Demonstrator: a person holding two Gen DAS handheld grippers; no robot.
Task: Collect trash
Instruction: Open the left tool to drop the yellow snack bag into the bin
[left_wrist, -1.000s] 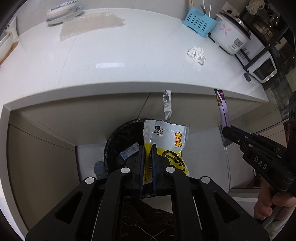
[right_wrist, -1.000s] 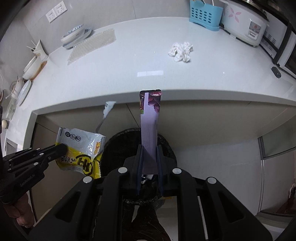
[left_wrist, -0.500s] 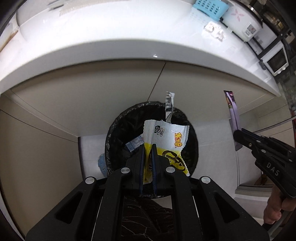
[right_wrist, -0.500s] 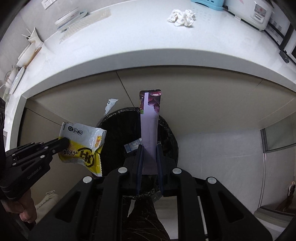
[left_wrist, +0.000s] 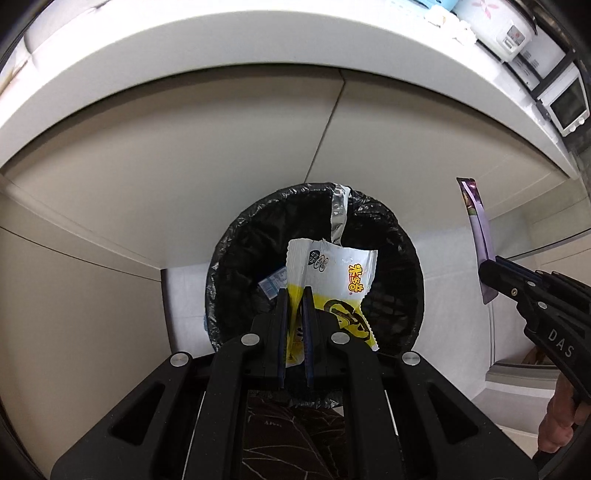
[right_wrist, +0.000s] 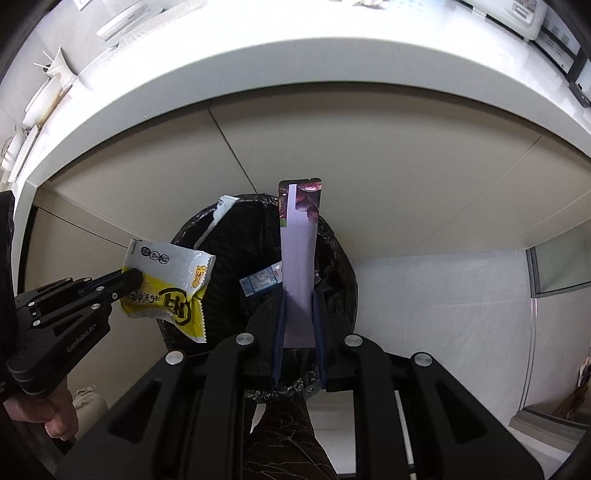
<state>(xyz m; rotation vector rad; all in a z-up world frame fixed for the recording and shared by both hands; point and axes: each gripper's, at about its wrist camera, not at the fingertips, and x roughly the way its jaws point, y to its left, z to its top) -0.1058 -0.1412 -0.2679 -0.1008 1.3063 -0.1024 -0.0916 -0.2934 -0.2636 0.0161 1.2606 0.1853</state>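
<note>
My left gripper (left_wrist: 294, 295) is shut on a white and yellow snack wrapper (left_wrist: 341, 282) with a torn silver strip at its top. It hangs over the mouth of a round bin lined with a black bag (left_wrist: 236, 258). My right gripper (right_wrist: 299, 295) is shut on a long purple wrapper (right_wrist: 297, 254), which stands upright over the same bin (right_wrist: 341, 266). A blue and white packet (right_wrist: 260, 281) lies inside the bin. Each view shows the other gripper off to the side: the right gripper (left_wrist: 489, 266) and the left gripper (right_wrist: 135, 277).
The bin stands on the floor against a beige cabinet front (left_wrist: 221, 155) below a white countertop edge (left_wrist: 184, 55). A rice cooker (left_wrist: 495, 26) and a small oven (left_wrist: 567, 103) sit on the counter at the far right. A person's hand (right_wrist: 55, 413) holds the left gripper's handle.
Both grippers have sunk from counter height toward the bin with their wrappers still held. The countertop has slid up out of view and the bin's mouth looks larger.
</note>
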